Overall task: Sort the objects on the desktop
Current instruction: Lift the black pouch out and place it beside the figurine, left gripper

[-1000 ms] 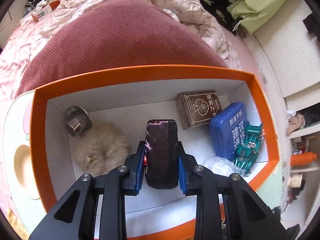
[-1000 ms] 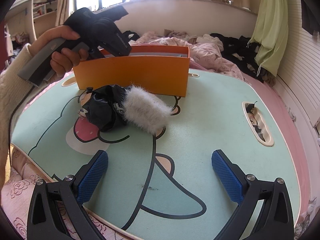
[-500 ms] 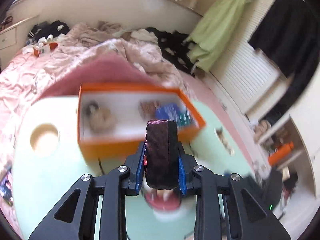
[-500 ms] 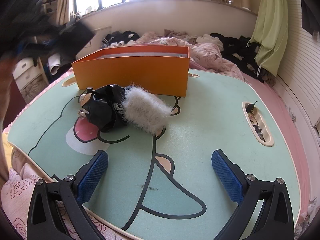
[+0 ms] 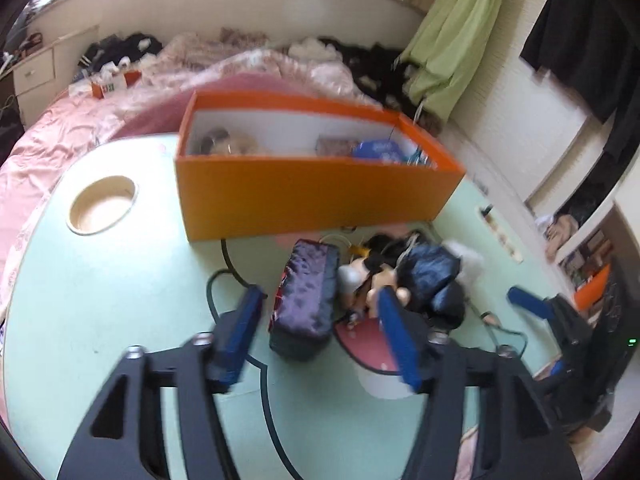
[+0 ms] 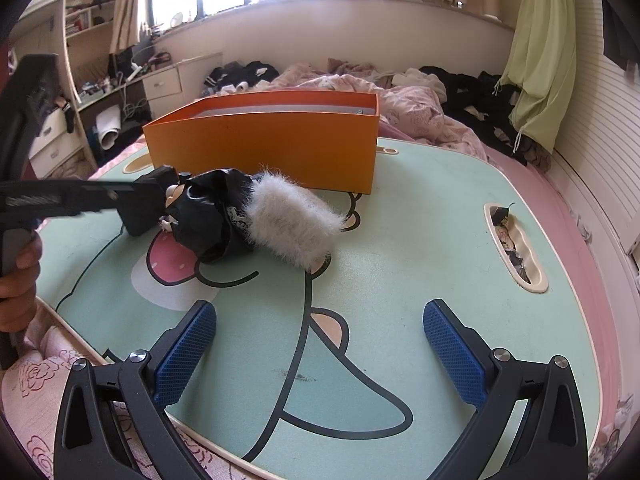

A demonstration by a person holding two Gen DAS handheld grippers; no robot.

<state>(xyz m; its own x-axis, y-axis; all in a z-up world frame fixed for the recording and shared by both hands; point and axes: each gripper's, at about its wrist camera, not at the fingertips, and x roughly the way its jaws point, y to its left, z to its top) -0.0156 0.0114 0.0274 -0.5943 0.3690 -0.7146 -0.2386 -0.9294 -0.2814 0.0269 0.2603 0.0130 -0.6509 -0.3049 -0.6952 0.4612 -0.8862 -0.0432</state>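
A purple quilted pouch lies on the green cartoon table in front of the orange box. My left gripper straddles the pouch. Its jaws are opening and a gap shows between each blue pad and the pouch. Just right of the pouch lies a pile of a black-clad doll and a white furry piece. My right gripper hangs open and empty over the table's near edge, well short of that doll and the box.
Inside the box are a beige fluffy ball, a brown card box and a blue tin. The table has a round cup hole and a slot tray. A hand holds the left tool. Bedding lies behind.
My left gripper drew back from over the box with the pouch and came down in front of it. Its jaws have spread and let go of the pouch. The right gripper has not moved.
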